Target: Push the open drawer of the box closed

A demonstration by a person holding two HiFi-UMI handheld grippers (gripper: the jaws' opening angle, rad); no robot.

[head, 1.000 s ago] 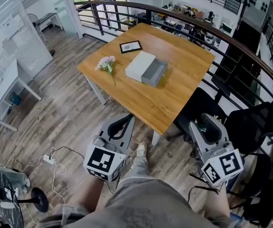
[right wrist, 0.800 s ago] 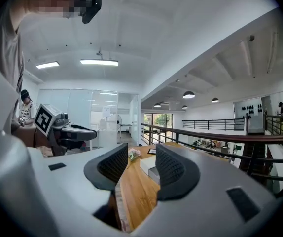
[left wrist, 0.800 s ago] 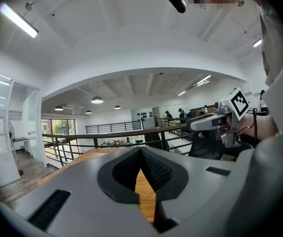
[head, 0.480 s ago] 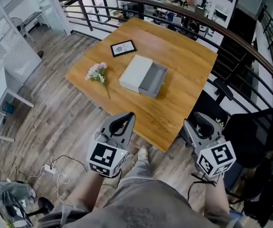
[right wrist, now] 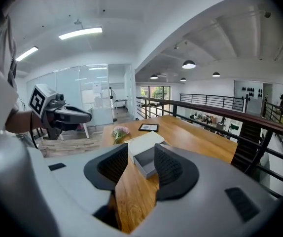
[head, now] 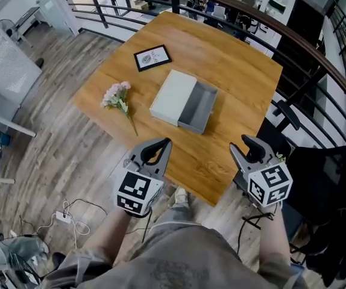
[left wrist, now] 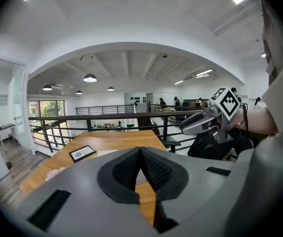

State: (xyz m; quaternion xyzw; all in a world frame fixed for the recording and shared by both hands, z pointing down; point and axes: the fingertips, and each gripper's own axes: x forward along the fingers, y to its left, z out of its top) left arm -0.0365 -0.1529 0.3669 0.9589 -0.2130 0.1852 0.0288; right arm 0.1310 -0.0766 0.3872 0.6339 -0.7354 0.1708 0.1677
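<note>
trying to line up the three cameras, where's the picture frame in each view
Head view: picture frame upper centre-left, near the table's far corner.
Left gripper view: low left of centre, lying flat on the tabletop.
Right gripper view: near centre, small, far across the table.
Shared landmark: the wooden table under it.

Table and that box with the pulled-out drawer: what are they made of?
Table: looks like wood or wood veneer, warm orange-brown with visible grain and a soft sheen.
Box: smooth matte white shell, probably plastic or coated card; the pictures can't settle which.
Drawer: plain matte grey, likely the same kind of material.
</note>
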